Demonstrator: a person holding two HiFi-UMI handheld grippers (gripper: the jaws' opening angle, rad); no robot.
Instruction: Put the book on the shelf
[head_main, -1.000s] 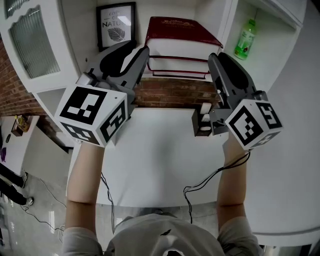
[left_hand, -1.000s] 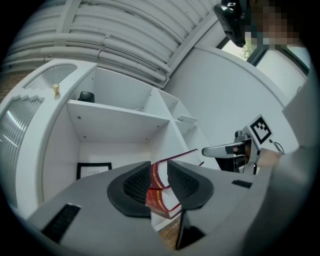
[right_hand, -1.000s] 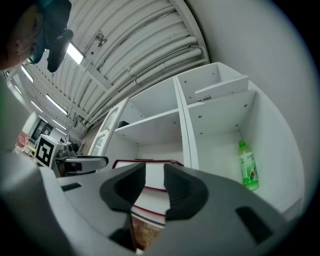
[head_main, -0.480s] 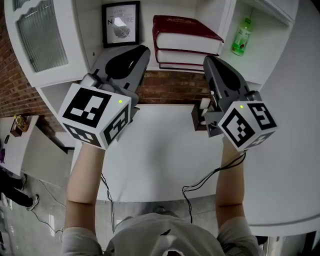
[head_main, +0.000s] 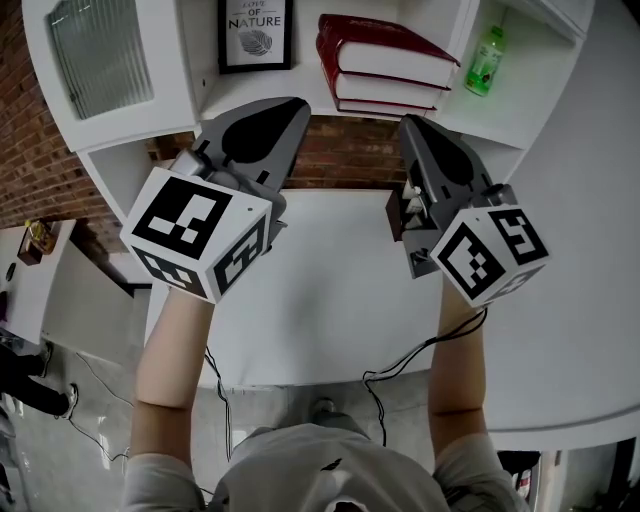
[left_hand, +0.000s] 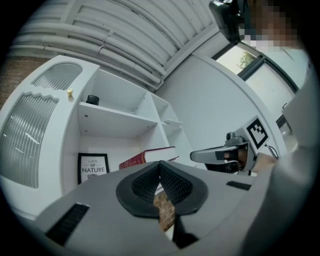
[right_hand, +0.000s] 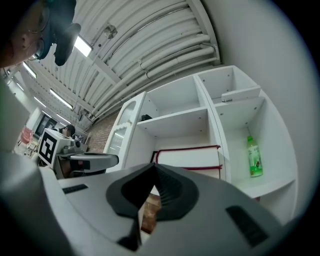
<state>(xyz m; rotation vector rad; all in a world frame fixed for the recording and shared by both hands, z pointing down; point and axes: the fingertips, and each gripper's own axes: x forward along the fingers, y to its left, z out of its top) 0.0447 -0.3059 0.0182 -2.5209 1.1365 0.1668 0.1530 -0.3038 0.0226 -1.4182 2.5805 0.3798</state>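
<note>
— Where's room on the shelf (head_main: 225, 88)?
— Above the books (head_main: 385, 65), and a narrow gap between them and the frame (head_main: 257, 35). Bottle (head_main: 487, 62) stands in the right bay; a box (head_main: 395, 215) stands on the table (head_main: 320, 300).

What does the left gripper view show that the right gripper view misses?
Only the left gripper view: the face of the framed print, lettering readable, beside the books. Only the right gripper view: the green bottle standing in the side compartment. Both: the red books stacked flat in the white shelf unit, a small dark object on the shelf above, and the left gripper and right gripper, whose tongs have just closed on nothing.
</note>
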